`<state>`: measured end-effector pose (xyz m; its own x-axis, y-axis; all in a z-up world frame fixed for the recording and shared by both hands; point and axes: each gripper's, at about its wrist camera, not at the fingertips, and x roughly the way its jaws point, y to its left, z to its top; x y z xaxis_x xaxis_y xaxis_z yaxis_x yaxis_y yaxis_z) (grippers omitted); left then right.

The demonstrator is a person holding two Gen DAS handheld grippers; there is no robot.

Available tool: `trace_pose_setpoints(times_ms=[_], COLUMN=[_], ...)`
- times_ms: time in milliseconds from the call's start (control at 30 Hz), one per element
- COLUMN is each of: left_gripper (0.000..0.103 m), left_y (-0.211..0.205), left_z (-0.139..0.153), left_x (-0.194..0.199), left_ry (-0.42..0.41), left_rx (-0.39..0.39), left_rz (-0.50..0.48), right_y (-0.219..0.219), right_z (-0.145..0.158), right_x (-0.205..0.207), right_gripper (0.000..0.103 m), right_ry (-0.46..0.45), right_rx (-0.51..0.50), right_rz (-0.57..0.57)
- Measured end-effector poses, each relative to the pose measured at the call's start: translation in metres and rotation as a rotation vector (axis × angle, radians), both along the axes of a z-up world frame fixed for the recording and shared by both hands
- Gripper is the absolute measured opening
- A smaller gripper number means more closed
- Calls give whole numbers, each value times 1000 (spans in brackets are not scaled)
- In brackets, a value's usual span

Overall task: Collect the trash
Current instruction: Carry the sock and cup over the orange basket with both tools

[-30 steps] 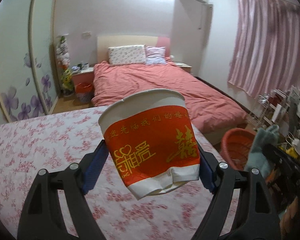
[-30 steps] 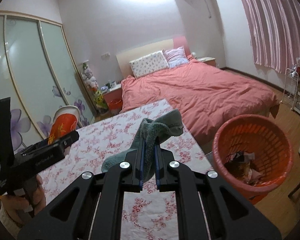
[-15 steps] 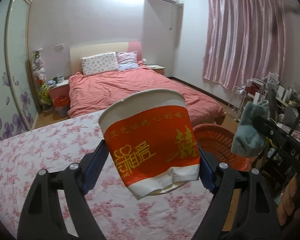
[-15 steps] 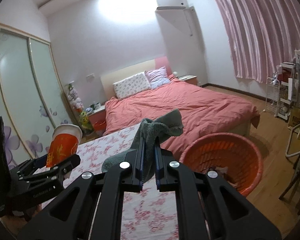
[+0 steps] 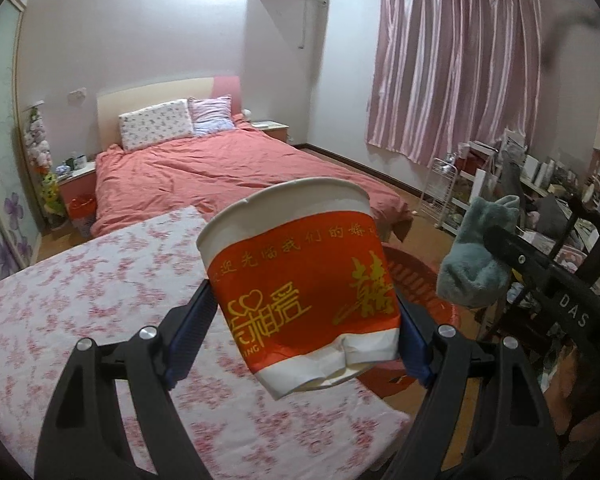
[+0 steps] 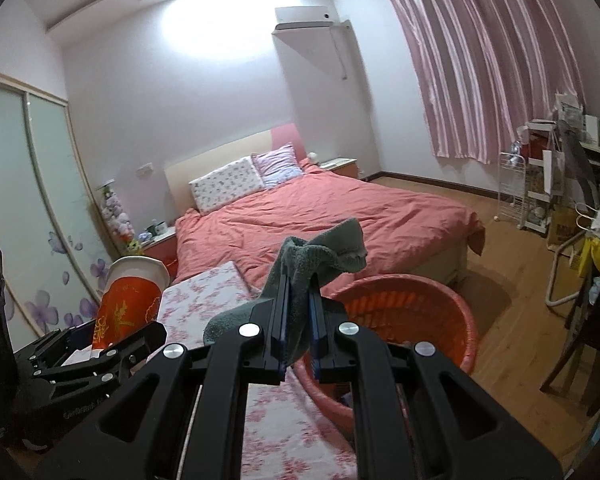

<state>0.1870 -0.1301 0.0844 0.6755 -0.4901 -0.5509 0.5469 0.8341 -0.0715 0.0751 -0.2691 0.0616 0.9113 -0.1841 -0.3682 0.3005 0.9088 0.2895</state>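
Now both loads are in carry: the left gripper (image 5: 304, 344) clamps a crumpled paper cup (image 5: 300, 288) over the bench's (image 5: 80, 300) right edge, and the right gripper (image 6: 298, 340) pinches a grey-green cloth (image 6: 320, 256). Next, judging by the task, each must reach over the orange basket (image 6: 452, 312) beside that edge and open.

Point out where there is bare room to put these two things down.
Bare floral tablecloth stretches left of the red-and-white paper cup in the left gripper. The round orange plastic basket gapes below the grey-green cloth in the right gripper. The cluttered shelves on the right are crowded.
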Motion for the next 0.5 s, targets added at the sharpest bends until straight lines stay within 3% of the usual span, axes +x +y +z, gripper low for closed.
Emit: trace_pose_setpoints(times_ms=[500], left_gripper=[79], left_y=[-73], left_z=[-39], left_x=[25], left_ry=[78], left_rx=[34], left_rz=[-92], right_y=[-40], right_z=[-21], right_x=[4], right_gripper=[9], right_ry=[33], right_rx=[59], right_rz=[-86])
